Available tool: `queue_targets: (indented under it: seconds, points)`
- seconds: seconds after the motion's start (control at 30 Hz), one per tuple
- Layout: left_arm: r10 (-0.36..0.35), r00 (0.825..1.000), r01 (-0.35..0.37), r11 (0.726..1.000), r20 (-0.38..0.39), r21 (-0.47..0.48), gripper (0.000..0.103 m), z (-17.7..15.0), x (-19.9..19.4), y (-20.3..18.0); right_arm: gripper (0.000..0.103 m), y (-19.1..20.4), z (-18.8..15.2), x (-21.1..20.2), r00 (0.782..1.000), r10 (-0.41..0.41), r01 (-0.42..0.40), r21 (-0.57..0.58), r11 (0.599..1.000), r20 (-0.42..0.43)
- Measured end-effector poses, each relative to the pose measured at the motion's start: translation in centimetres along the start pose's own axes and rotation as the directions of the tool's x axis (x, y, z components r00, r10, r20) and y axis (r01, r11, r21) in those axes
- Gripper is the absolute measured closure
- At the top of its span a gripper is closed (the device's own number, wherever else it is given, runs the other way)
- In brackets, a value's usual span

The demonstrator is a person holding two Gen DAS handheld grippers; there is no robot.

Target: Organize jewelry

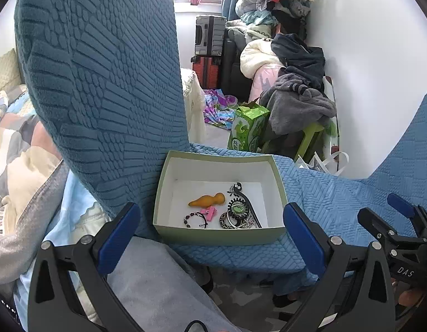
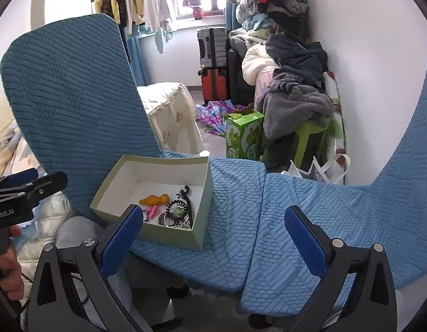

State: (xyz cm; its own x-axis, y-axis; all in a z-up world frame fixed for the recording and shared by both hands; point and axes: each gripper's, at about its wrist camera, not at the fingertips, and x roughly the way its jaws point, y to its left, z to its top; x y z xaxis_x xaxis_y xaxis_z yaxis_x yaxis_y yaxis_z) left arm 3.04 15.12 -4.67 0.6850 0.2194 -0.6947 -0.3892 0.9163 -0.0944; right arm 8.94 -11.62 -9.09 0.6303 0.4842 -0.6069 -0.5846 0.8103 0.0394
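A pale green cardboard box (image 1: 219, 233) with a white inside sits on a blue textured chair seat (image 1: 324, 193), its left side against the darker blue chair back (image 1: 102, 83). Inside it lie the jewelry pieces: an orange gourd-shaped pendant (image 1: 207, 199) toward the middle, a small pink hair clip (image 1: 208, 212) just in front of it, a dark beaded bracelet (image 1: 195, 219) at the near left, and a tangle of black hair ties and silver bangles (image 1: 238, 215) at the near right.

The left gripper (image 1: 210, 238) hovers just before the box's near wall, its blue-padded jaws spread wide and empty. The right gripper (image 2: 213, 238) hangs to the right of the box over the seat, its jaws also released wide with nothing between them. Far behind are suitcases (image 1: 209, 36), a green carton (image 1: 249, 127) and heaped clothes (image 1: 296, 83) along a white wall.
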Motion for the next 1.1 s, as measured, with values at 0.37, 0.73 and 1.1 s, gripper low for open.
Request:
queue_targets:
  seconds: [0.37,0.73,1.1]
  points:
    - [0.001,1.000,-0.001,1.000,-0.019,0.008,0.001,-0.40,0.24,-0.15,0.000,-0.10,-0.14,0.12,1.000,-0.014,0.014,-0.007,1.000,-0.003]
    - [0.003,1.000,-0.003,1.000,-0.023,0.005,0.001,-0.49,0.21,-0.04,0.000,-0.56,-0.46,-0.06,1.000,-0.029,0.029,-0.001,1.000,-0.005]
    - [0.010,0.999,-0.010,1.000,-0.038,0.005,0.001,-0.77,0.31,-0.18,0.000,-0.38,-0.32,-0.38,0.999,-0.034,0.034,-0.005,0.999,0.008]
